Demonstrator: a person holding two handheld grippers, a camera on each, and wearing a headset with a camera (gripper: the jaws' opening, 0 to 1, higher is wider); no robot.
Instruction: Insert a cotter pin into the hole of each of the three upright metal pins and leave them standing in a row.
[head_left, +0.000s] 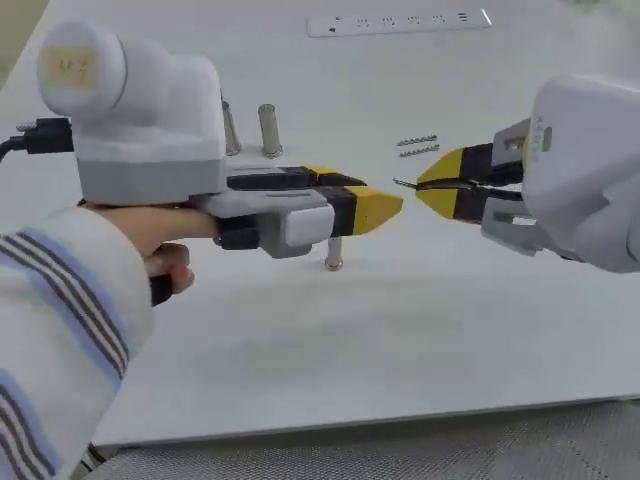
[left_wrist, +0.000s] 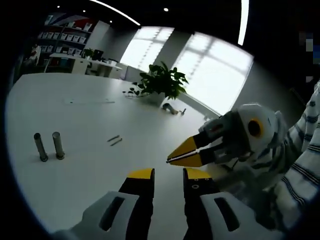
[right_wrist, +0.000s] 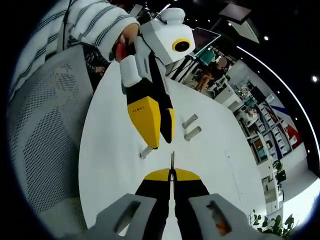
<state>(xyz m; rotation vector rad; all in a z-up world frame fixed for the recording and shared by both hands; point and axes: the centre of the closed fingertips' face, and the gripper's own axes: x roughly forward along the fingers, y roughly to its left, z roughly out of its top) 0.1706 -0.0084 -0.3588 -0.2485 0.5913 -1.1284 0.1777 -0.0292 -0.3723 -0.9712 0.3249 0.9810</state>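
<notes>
Left gripper (head_left: 393, 204), held level by a hand (head_left: 150, 245), points right with its fingers slightly parted and empty. A pin (head_left: 333, 256) stands on the worktop (head_left: 300, 350) beneath it. Right gripper (head_left: 422, 186) faces the left one, tip to tip, its fingers pinching a cotter pin (head_left: 402, 184).

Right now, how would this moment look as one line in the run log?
right gripper: shut on cotter pin | left gripper: at third metal pin, grip unclear | two metal pins: upright | insertion pending
</notes>
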